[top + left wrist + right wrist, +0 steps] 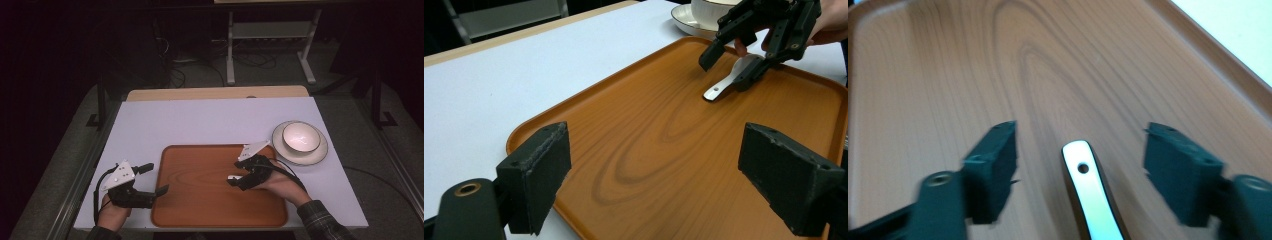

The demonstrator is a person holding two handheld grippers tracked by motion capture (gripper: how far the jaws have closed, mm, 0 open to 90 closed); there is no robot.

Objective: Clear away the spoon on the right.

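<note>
- High view: wooden tray [200,200] on white counter [210,120]; bowl [301,137] on plate [320,155], just right of tray.
- Right gripper [239,180] over tray, jaws wide, white spoon [1088,195] lying between them on the tray.
- Left gripper [156,179] at tray's left edge, jaws wide, holding nothing.

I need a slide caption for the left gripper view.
Right hand-held gripper open around a white spoon on the wooden tray.
</note>
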